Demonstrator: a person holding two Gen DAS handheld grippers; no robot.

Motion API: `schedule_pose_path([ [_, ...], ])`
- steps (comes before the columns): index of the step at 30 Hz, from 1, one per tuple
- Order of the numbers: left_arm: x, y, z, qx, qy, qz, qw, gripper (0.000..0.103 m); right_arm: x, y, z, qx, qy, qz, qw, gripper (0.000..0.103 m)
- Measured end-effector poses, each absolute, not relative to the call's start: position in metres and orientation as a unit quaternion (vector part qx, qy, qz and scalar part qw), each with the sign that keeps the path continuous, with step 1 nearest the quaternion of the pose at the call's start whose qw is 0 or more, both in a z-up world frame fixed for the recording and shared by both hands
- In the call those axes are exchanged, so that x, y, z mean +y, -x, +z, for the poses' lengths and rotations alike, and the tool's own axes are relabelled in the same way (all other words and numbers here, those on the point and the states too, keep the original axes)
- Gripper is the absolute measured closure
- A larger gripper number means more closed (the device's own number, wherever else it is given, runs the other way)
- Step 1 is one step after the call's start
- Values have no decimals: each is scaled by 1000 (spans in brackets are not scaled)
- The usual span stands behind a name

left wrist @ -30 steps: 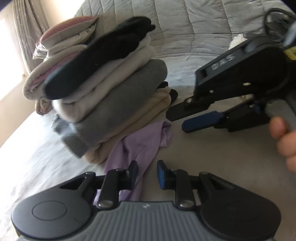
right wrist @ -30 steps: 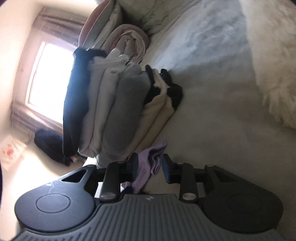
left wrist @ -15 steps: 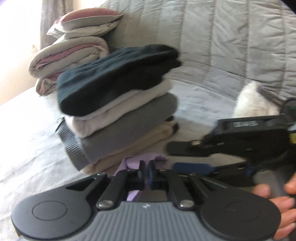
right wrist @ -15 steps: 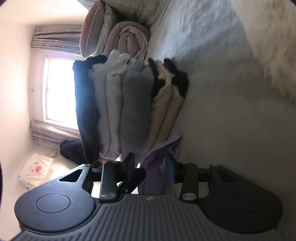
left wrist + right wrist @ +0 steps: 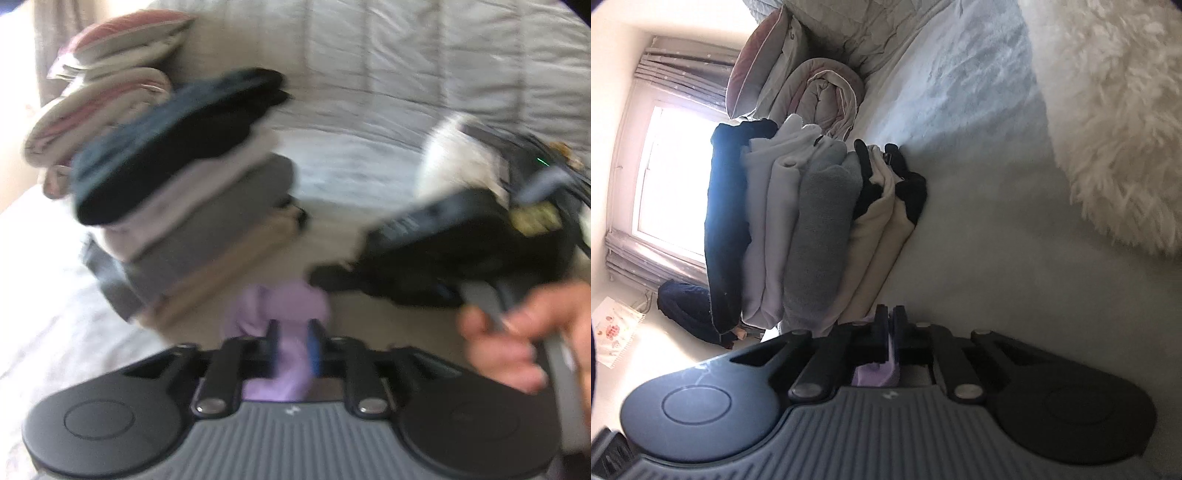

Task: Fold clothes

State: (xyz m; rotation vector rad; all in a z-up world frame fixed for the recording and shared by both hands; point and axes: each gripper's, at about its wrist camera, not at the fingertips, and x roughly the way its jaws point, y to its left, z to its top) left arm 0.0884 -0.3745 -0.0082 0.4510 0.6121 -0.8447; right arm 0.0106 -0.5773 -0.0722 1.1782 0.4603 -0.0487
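Bedroom, laundry on a pale sheet (image 5: pixel 979 240): lilac garment (image 5: pixel 284 306) caught between two hand-held tools beside a stack of folded clothes (image 5: pixel 192 206). Seen from the left wrist, left gripper (image 5: pixel 293 345) with jaws opening, blue pads (image 5: pixel 316 347) standing either side of a band of the lilac cloth; whether those pads press on the fabric, impossible to tell through the blur. Cloth running lengthwise straight away from that tool, from under its body out to a bunched end just short of the stack's bottom layer, long axis roughly in line with the fingers. Right gripper (image 5: pixel 890 328) clenched tight on another part of the same garment, a sliver of lilac (image 5: pixel 875 373) showing between and behind the closed pads. In the left wrist view, that right tool (image 5: pixel 461 247) lying across the frame's right side, tips aimed toward the lilac bunch, gripped by a bare hand (image 5: pixel 517 339). Stack topped by a dark navy piece, then pale, grey and beige layers. Behind it, rolled pink-trimmed bedding (image 5: pixel 827 96) and a pillow (image 5: pixel 757 62) against a quilted grey cover (image 5: pixel 424 66). White fluffy throw (image 5: pixel 1119 122) well apart to the right.
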Motion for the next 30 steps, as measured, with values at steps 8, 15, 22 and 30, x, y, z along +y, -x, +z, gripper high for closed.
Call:
schedule_pose_path([
  [8, -413, -132, -16, 329, -238, -374, 834, 63, -579, -12, -74, 230, -536, -35, 811, 93],
  [15, -423, -153, -28, 387, -212, -373, 816, 75, -577, -16, -78, 219, -545, -17, 809, 83],
  [22, -425, -142, -24, 358, -200, -380, 829, 100, -568, -11, -67, 200, -508, -34, 837, 98],
  [30, -427, -129, -6, 272, -155, -400, 862, 100, -560, 21, -29, 131, -424, -123, 887, 98],
])
